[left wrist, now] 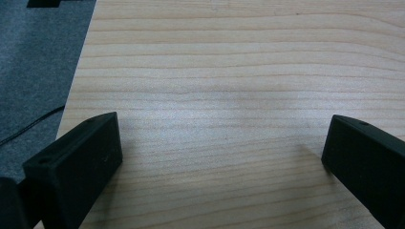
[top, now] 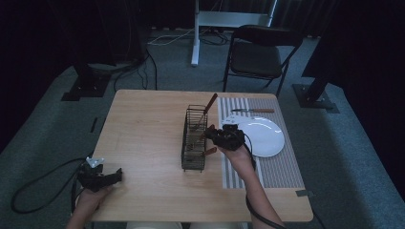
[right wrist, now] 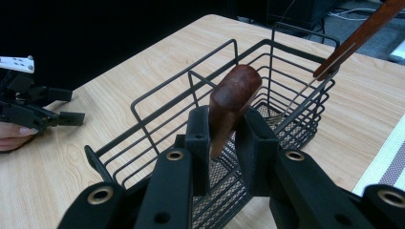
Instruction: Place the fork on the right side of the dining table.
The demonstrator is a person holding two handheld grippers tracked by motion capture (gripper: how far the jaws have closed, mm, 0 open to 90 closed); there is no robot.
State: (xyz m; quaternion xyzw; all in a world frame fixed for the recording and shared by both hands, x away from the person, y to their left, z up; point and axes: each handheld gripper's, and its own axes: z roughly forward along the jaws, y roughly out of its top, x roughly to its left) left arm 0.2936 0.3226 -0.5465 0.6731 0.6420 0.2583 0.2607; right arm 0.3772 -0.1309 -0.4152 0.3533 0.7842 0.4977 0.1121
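Wooden-handled utensil point(right wrist: 234, 102) stands upright between the fingers of the right gripper point(right wrist: 228, 138), which are closed against its brown handle just above the black wire basket point(right wrist: 157, 119); its lower end is hidden inside the basket. Nearest the person, the left gripper point(top: 106, 177) rests at the front left corner of the bench point(top: 143, 138), well apart from everything else, its fingers point(left wrist: 71, 167) spread wide with nothing but bare wood grain between them. Farther in, the high view shows the right gripper point(top: 213, 136) reaching from the striped placemat point(top: 282, 167) to the basket's right side, about midway along its length. A second brown handle point(top: 210, 151) pokes out of the basket's near part, and a third point(top: 210, 103) leans out of its far end. Just right of the gripper, a white plate point(top: 265, 138) lies on the placemat. Beyond the plate, a knife point(top: 253, 110) lies crosswise near the mat's far edge. Past the bench, a dark folding chair point(top: 260, 55) stands on grey carpet.
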